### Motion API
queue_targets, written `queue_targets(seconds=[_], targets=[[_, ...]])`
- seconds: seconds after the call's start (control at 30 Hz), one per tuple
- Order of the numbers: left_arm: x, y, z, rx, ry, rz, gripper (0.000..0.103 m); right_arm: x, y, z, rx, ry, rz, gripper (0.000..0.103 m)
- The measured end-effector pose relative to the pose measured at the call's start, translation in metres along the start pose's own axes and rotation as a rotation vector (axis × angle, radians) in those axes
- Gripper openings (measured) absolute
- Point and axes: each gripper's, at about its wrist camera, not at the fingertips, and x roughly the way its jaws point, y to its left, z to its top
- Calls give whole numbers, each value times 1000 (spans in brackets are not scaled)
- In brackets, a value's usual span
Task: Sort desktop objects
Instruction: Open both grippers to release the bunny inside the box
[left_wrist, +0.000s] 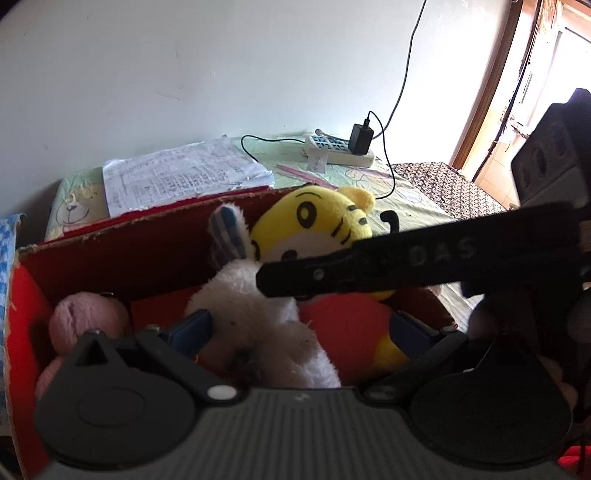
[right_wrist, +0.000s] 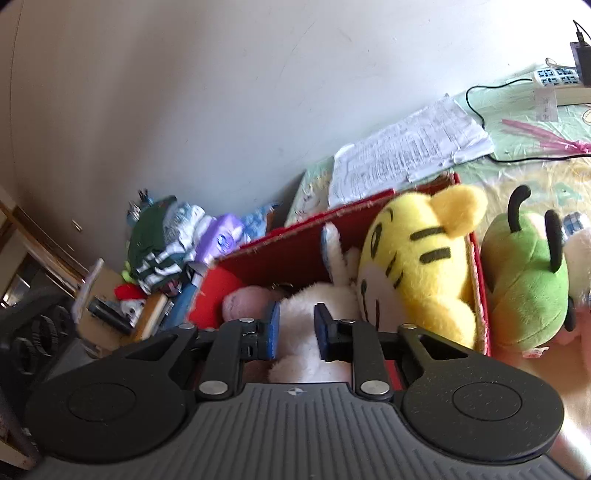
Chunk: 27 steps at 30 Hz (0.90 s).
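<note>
A red cardboard box holds a pink plush, a white plush rabbit and a yellow tiger plush. My left gripper stands wide open over the box, with the rabbit lying between its blue pads untouched. My right gripper is shut on the white rabbit, whose fur fills the narrow gap between its pads. In the left wrist view its black finger crosses in front of the tiger. A green plush sits outside the box's right wall.
Behind the box lie a stack of printed papers, a power strip with a black charger and cable, and a pink ribbon. Clothes and packets pile up left of the box. A white wall rises behind.
</note>
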Motion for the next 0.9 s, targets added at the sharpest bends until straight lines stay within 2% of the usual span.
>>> queue_targets(seconds=[0.07,0.17,0.23,0.33,0.37,0.43,0.57,0.7,0.8,0.9], targets=[[-1,3,-1,-4,1,-2,101,4,-4,1,22,17,5,20],[1,9,-2,-24,10,-2,101,8,-6,2,18,53,-51,17],[2,13,-3,-49,16,-12,101,9,-5,0,27,64,-49,17],[6,19,-4,-86,24,-20,101,14,-1,-3,-18,95,-108,14],[7,19,-4,-90,25,-21,101,15,1,-6,-42,95,-129,10],[7,15,-4,-77,23,-18,101,14,3,-9,-58,88,-143,10],[4,8,-1,-58,4,-28,101,4,-5,-8,-20,59,-117,10],[-1,-3,3,-20,-13,-72,101,-13,-7,-4,-18,-18,-78,14],[4,-14,0,23,-11,-58,101,-21,-5,2,-27,-70,-30,14],[6,-19,-1,34,-23,-61,101,-20,-3,9,-49,-52,27,14]])
